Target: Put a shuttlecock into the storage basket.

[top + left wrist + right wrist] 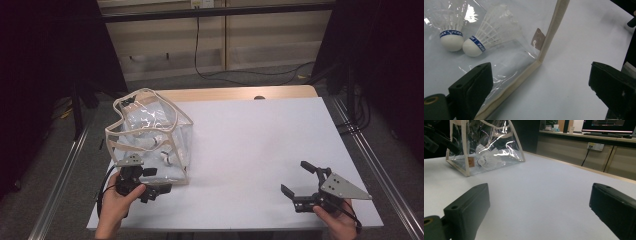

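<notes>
From the high view, a clear bag (pixel 150 135) stands at the counter's (pixel 250 145) left side; the left gripper (pixel 150 187) sits at its near edge, and the right gripper (pixel 300 180) lies well apart, jaws spread.

In the left gripper view, the jaws gape around the bag's trimmed corner (pixel 537 61), two shuttlecocks (pixel 477 42) inside.

The right gripper view has wide jaws over bare counter, the bag far left.

Black cable (pixel 210 70) behind the table (pixel 260 150)
</notes>
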